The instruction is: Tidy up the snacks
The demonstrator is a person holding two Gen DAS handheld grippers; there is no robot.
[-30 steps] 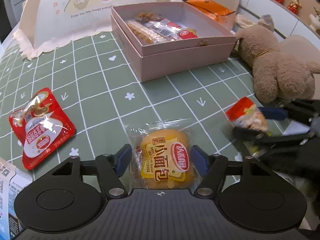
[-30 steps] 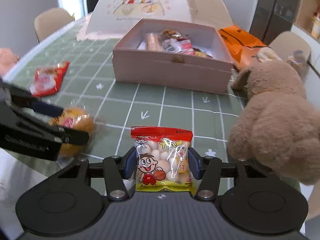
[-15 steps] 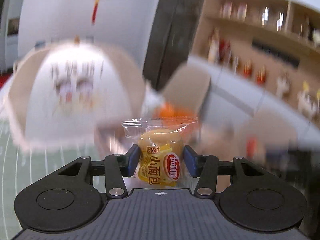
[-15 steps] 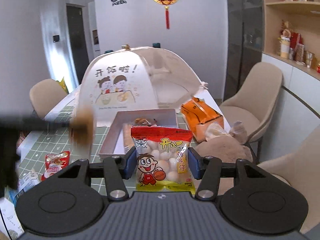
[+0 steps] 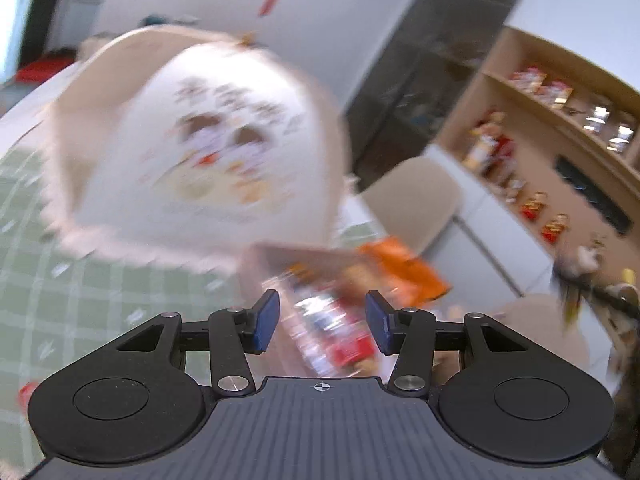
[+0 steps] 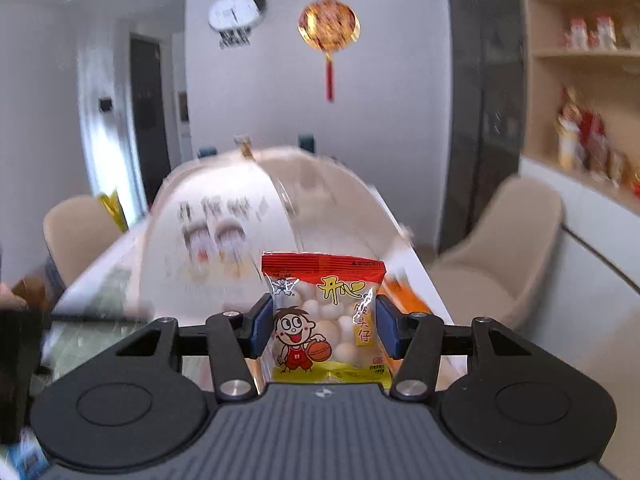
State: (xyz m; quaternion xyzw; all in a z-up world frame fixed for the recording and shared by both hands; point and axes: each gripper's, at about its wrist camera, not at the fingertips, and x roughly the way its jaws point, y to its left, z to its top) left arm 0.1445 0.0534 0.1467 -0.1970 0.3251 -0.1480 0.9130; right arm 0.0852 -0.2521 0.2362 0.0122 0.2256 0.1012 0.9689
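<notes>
My left gripper is open and empty, raised over the pink snack box, which shows blurred below the fingers with several wrapped snacks inside. The small bread packet is not in view. My right gripper is shut on a red and yellow bag of ball biscuits with a cartoon boy, held high above the table. The box is hidden in the right wrist view.
A white dome food cover stands on the green checked tablecloth behind the box. An orange bag lies at the box's far right. Beige chairs stand around the table, and shelves line the right wall.
The bread packet has left my left gripper, whose jaws now stand open over the box. My right gripper has lifted higher with the biscuit bag still in it.
</notes>
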